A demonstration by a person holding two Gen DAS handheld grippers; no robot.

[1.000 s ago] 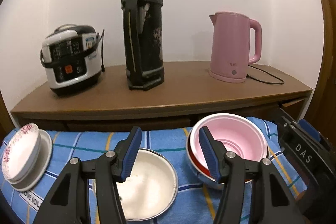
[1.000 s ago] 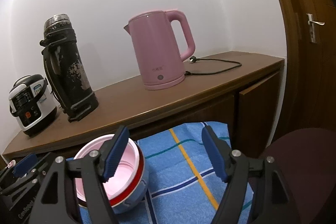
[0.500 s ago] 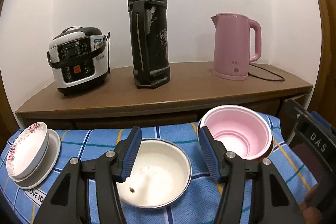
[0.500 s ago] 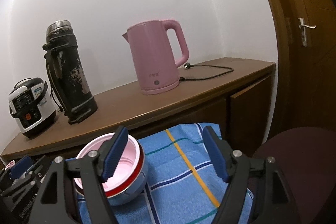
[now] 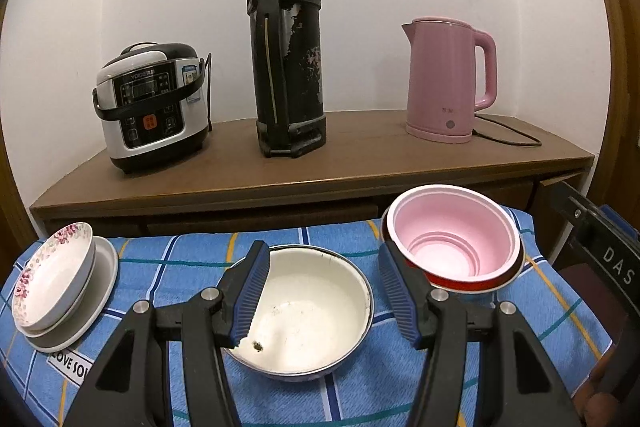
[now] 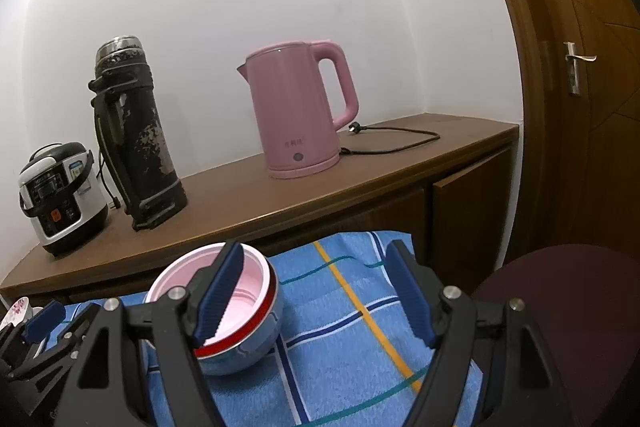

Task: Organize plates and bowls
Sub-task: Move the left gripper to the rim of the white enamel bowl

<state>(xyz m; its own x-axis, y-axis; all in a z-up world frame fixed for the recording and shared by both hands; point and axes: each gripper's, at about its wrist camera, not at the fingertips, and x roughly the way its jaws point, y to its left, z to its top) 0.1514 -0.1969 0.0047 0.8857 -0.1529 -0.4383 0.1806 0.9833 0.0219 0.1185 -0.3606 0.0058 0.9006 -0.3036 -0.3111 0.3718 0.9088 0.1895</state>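
Two tools gaping, left tool (image 5: pixel 320 287) over white bowl (image 5: pixel 308 311), right tool (image 6: pixel 316 295) beside pink bowl (image 6: pixel 248 291)

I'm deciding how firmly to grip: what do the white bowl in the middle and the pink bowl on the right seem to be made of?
The white bowl looks like enamelled metal: glossy cream inside, a thin dark rim, and a dark chip near the bottom. The pink bowl looks like matte plastic with moulded steps; it sits nested in a red-rimmed bowl whose mirror-like outside suggests steel.
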